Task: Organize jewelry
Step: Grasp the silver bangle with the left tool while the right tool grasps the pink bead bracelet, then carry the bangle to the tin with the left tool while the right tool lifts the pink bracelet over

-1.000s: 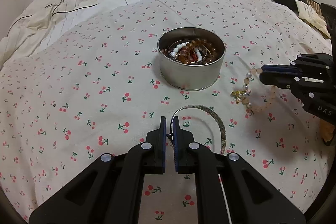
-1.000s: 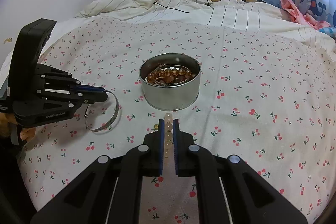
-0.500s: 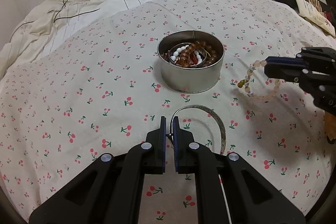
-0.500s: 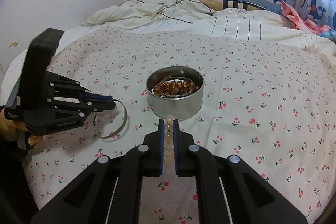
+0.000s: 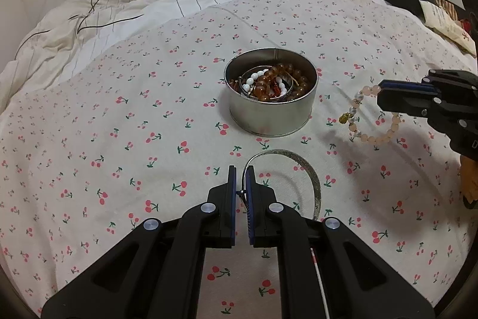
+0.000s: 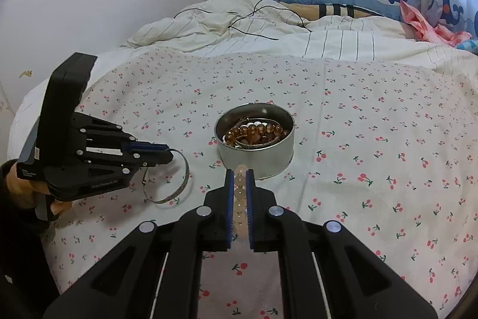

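Both tongs are clamped narrow on jewelry. Our left tongs pinch the rim of the bangle, and our right tongs grip the bead bracelet between their pads.

What has changed is on the right. A second ago the bracelet's loop dragged on the sheet; now it hangs free below the pads, casting its own shadow on the cloth. It has also come a little nearer the tin, which sits mid-sheet, far from every edge. The left side has kept still: the bangle stands tilted just on our side of the tin. We cannot tell whether its lower edge rests on the cloth.

We judge that the bracelet's pickup is finished and the carry has begun. It still hangs beside the tin, not over the mouth, so the drop remains to be done. The bangle would follow. The tin already holds amber and white beads, so the loop may catch on the rim.
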{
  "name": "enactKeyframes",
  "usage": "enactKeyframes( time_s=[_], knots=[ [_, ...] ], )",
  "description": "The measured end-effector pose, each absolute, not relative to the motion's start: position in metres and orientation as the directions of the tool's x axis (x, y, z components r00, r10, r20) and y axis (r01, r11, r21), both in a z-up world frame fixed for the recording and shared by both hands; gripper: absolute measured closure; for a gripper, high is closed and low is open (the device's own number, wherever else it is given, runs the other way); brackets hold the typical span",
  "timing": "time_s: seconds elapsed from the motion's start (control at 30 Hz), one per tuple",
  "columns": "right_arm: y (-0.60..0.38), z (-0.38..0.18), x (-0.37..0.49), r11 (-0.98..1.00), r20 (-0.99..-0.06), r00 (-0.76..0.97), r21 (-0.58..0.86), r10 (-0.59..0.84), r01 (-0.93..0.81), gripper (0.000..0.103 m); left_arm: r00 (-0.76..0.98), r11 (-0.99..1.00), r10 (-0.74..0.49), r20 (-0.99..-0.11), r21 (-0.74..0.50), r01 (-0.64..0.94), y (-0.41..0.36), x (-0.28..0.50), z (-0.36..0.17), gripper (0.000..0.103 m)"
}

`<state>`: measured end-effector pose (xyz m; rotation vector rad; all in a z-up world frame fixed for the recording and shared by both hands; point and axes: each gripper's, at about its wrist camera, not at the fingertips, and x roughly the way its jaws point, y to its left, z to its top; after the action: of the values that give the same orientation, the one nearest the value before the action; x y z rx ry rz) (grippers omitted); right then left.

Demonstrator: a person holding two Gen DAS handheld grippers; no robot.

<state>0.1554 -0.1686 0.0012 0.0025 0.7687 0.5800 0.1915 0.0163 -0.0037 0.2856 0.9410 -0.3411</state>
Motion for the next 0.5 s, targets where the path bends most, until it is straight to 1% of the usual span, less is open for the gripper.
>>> enactKeyframes(
  time_s=[0.13,0.2,0.27,0.3,0.33,0.4,0.43,0.47,0.5],
  knots=[
    [-0.166,-0.018,0.165,0.871,-0.731,0.531,0.178,0.429,-0.459,0.095,0.517,0.913,-0.15,-0.843,0.083,0.4,0.015,0.195,-0.016,0.097],
    [-0.167,-0.024,0.168,0.887,-0.753,0.531,0.15,0.388,-0.436,0.095,0.497,0.914,-0.142,-0.856,0.079,0.397,0.013,0.197,-0.024,0.097],
    [-0.169,-0.031,0.172,0.894,-0.78,0.503,0.154,0.371,-0.421,0.094,0.485,0.915,-0.137,-0.864,0.077,0.396,0.013,0.198,-0.029,0.097],
    [-0.17,-0.034,0.174,0.899,-0.787,0.5,0.151,0.361,-0.41,0.09,0.476,0.915,-0.135,-0.869,0.076,0.397,0.012,0.199,-0.032,0.097],
    [-0.17,-0.037,0.174,0.903,-0.797,0.494,0.141,0.346,-0.405,0.076,0.471,0.916,-0.13,-0.872,0.075,0.393,0.012,0.2,-0.034,0.097],
    [-0.17,-0.038,0.173,0.906,-0.797,0.504,0.122,0.333,-0.405,0.059,0.465,0.916,-0.129,-0.876,0.074,0.394,0.013,0.2,-0.036,0.096],
    [-0.169,-0.039,0.173,0.907,-0.798,0.508,0.111,0.325,-0.406,0.057,0.464,0.916,-0.129,-0.877,0.073,0.394,0.013,0.2,-0.036,0.096],
    [-0.168,-0.04,0.173,0.907,-0.8,0.506,0.106,0.321,-0.408,0.057,0.462,0.918,-0.13,-0.877,0.069,0.39,0.014,0.201,-0.037,0.095],
    [-0.168,-0.043,0.174,0.911,-0.808,0.504,0.095,0.306,-0.402,0.056,0.462,0.92,-0.128,-0.878,0.07,0.387,0.014,0.202,-0.038,0.091]
  ],
)
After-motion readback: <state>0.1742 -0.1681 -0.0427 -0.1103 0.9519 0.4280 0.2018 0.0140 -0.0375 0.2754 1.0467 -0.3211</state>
